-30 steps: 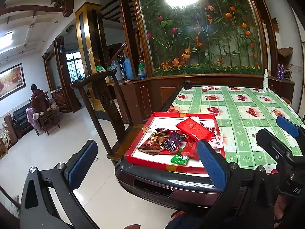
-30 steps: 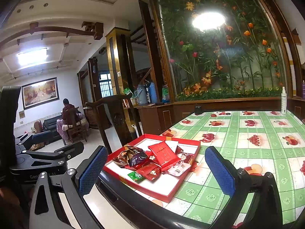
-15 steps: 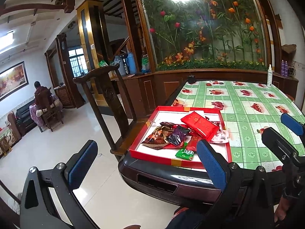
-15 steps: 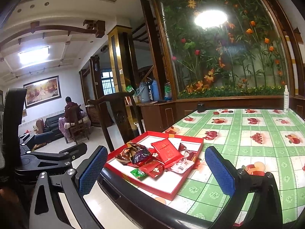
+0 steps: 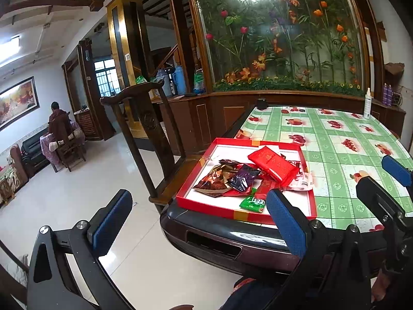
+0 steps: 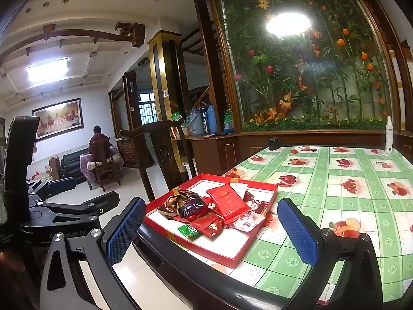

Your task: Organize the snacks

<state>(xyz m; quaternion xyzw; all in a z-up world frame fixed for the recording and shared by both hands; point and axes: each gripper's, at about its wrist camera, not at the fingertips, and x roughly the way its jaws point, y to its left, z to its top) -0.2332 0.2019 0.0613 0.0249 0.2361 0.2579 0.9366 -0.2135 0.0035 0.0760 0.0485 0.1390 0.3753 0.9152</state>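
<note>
A red tray (image 5: pixel 204 204) (image 6: pixel 222 252) with a white floor sits at the near left corner of the table. In it lie several snack packets: a large red packet (image 5: pixel 273 164) (image 6: pixel 228 202), a dark purple one (image 5: pixel 242 177) (image 6: pixel 192 206), a brown one (image 5: pixel 214 180), a small green one (image 5: pixel 253 202) (image 6: pixel 189 231) and a white one (image 6: pixel 247 222). My left gripper (image 5: pixel 198 223) is open and empty, held off the table's front edge. My right gripper (image 6: pixel 211 230) is open and empty, just short of the tray.
The table (image 6: pixel 348 175) has a green checked fruit-print cloth. A dark wooden chair (image 5: pixel 144 134) stands at its left side. A white spray bottle (image 6: pixel 389 135) and a small black object (image 6: pixel 273 143) stand at the far edge. A flowered glass wall is behind.
Both grippers have drifted slightly; the tray sits a little higher and farther right in the left wrist view. Both stay open and empty. The snacks have not moved.
</note>
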